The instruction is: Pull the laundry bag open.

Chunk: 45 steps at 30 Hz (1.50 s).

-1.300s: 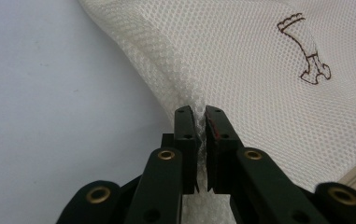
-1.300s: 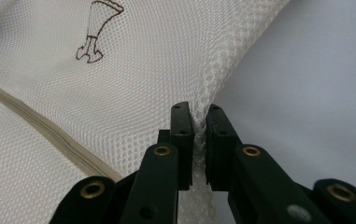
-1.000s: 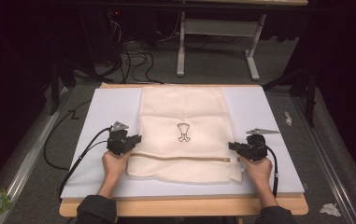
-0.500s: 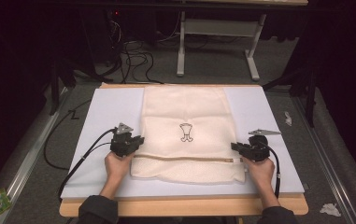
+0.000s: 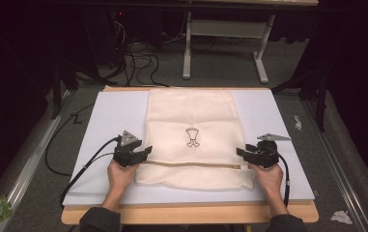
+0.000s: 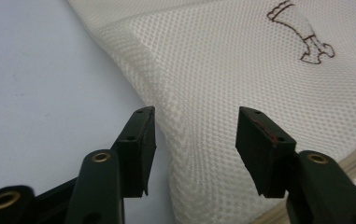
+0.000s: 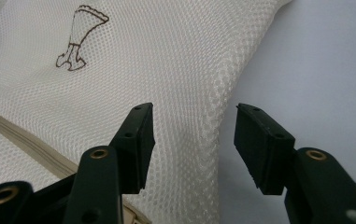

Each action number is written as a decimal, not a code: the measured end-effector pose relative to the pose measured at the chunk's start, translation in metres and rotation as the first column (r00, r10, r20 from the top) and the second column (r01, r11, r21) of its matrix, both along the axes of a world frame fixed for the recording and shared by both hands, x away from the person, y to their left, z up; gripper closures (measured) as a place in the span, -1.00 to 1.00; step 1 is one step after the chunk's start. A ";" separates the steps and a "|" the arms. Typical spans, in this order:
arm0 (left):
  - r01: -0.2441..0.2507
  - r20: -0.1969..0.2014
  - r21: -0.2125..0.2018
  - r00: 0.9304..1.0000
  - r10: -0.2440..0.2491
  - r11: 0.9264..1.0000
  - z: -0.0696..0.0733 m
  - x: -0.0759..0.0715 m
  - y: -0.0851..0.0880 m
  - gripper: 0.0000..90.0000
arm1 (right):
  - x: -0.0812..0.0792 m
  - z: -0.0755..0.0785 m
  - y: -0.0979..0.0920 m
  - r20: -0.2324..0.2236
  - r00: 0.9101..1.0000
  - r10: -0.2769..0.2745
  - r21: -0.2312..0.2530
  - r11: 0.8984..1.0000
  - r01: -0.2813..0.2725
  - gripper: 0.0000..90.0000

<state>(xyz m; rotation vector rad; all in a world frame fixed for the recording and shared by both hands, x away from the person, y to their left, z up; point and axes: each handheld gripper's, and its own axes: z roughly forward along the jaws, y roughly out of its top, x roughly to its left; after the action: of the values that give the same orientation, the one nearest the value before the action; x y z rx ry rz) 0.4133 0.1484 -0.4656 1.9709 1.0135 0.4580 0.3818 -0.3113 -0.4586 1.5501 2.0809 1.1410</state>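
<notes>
The counter [image 5: 99, 125], topped by a pale sheet with a wooden edge along the person's side, carries a cream mesh bag [image 5: 191, 121] lying flat at its middle, with the counter showing bare on either side of it. The high view takes in the whole bag, the dark floor with cables beyond the counter, and both hands at the bag's near corners; the gripper views show the bag's weave up close. The bag is a fine honeycomb mesh, off-white, with a small brown outline emblem [image 5: 192, 137] near its centre and a tan zipper band [image 5: 191, 165] running across it between the two grippers. The left gripper [image 5: 147, 151] sits at the bag's left edge and the right gripper [image 5: 240, 152] at its right edge. In the left gripper view the jaws stand spread, having just been opening, with the bag's folded side edge [image 6: 166, 135] lying between them, untouched by the pads. In the right gripper view the jaws are likewise spread, just opened, straddling the bag's other side edge [image 7: 213, 140] without pressing it.
</notes>
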 end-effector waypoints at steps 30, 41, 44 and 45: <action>0.043 0.028 0.020 0.999 -0.044 0.999 -0.018 -0.021 -0.020 -0.06 | 0.000 -0.011 0.021 -0.135 0.990 0.035 -0.006 0.999 -0.036 -0.08; 0.041 0.021 0.020 0.999 -0.041 0.999 -0.018 -0.020 -0.021 -0.06 | -0.002 -0.010 0.025 -0.141 0.990 0.020 -0.041 0.999 -0.026 0.09; 0.040 0.014 0.021 0.999 -0.040 0.999 -0.018 -0.019 -0.021 -0.06 | -0.001 -0.010 0.027 -0.139 0.990 0.026 -0.057 0.998 -0.034 0.32; 0.039 0.012 0.020 0.999 -0.039 0.999 -0.018 -0.020 -0.021 -0.06 | -0.001 -0.010 0.027 -0.139 0.990 0.029 -0.064 0.997 -0.039 0.41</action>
<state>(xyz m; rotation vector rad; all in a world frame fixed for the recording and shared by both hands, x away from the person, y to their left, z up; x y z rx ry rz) 0.3937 0.1274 -0.4841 1.9994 0.9639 0.4600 0.3805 -0.2845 -0.4684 1.6094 2.2180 0.9904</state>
